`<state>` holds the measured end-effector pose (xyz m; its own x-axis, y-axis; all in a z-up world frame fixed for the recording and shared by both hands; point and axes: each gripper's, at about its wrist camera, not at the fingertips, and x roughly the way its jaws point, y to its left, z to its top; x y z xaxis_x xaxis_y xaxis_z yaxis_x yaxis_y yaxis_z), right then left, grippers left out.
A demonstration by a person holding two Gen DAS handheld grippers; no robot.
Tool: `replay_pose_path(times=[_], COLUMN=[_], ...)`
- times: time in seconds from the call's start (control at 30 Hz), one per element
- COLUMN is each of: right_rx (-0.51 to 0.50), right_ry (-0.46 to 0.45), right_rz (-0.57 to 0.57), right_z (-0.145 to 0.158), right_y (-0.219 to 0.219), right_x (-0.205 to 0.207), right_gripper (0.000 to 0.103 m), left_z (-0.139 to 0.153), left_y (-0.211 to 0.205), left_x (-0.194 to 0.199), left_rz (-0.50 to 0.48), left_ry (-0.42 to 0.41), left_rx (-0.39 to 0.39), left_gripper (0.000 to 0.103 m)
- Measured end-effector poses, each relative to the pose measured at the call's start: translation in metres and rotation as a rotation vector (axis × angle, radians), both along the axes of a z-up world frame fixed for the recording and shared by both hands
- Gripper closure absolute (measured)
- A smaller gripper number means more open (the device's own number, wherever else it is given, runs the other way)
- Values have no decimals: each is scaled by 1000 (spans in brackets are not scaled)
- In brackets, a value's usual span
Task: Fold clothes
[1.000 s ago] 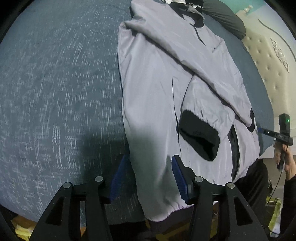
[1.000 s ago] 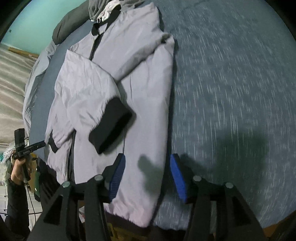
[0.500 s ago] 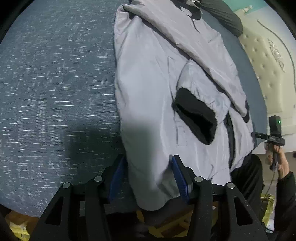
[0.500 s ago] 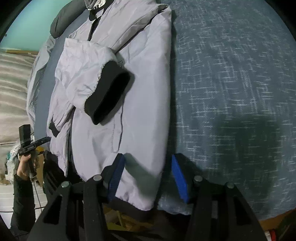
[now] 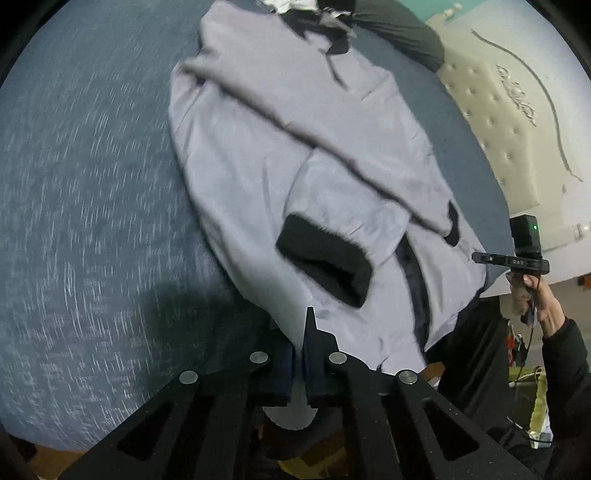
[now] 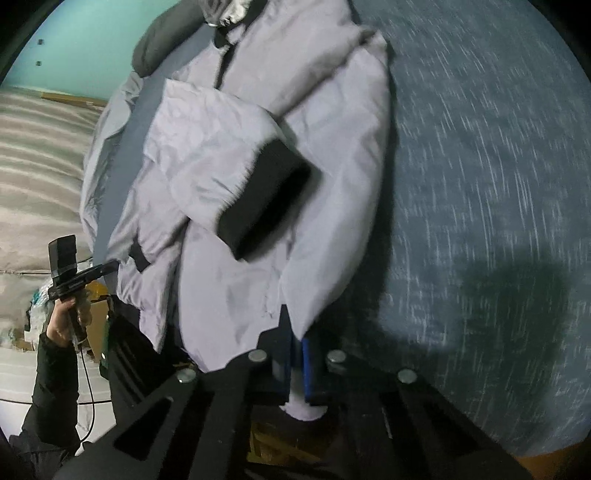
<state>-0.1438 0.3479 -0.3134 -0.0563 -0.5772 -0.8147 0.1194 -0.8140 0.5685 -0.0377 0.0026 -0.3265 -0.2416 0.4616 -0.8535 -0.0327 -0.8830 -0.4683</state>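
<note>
While the pale grey jacket (image 5: 258, 177) lies front-up on the blue-grey speckled bedcover (image 5: 81, 192), filling the centre of both wrist views with its collar toward the top of the frame and its hem at the bottom, both sleeves already lie folded in across the chest. In the left wrist view one sleeve runs diagonally from upper left to the right edge of the body, and the other sleeve ends in a black knit cuff (image 5: 325, 262) resting just below centre. The left gripper (image 5: 300, 354), at the bottom centre of its frame, has its jaws closed on the hem, with a fold of grey cloth pinched between the blue pads. The right gripper (image 6: 294, 354), at the bottom centre of the right wrist view, is likewise clamped on hem cloth, and the jacket (image 6: 266, 155) bulges upward just above it. As a judgement, the sleeve stage is complete and the lengthwise fold of the body remains: the hem is gripped at two points but has not been carried toward the collar. Both frames show motion blur. A dark pillow (image 5: 399, 33) lies at the upper right beyond the collar. A second person's hand (image 5: 535, 299), at the right edge, holds a small camera device (image 5: 522, 240) clear of the garment.
</note>
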Motion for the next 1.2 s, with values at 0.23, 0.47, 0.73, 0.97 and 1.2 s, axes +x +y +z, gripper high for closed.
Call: replay_pose_path(times=[0.23, 0.47, 0.73, 0.97, 1.2], right_rx=[-39, -48, -64, -73, -69], right_ry=[76, 117, 150, 177, 168], right_rz=[-2, 6, -9, -26, -68], right_z=[38, 66, 90, 112, 123], right_y=[-13, -17, -18, -20, -23], right_x=[-28, -50, -92, -136, -222], right_gripper=[100, 100, 100, 100, 100], left_z=[29, 56, 88, 100, 92], left_y=[8, 4, -2, -16, -46], left_x=[-26, -54, -90, -148, -228], left_rz=[-35, -36, -20, 14, 78], left_ry=[48, 84, 115, 126, 112], left_rx=[-6, 10, 36, 69, 93], left_gripper=[100, 100, 100, 100, 100])
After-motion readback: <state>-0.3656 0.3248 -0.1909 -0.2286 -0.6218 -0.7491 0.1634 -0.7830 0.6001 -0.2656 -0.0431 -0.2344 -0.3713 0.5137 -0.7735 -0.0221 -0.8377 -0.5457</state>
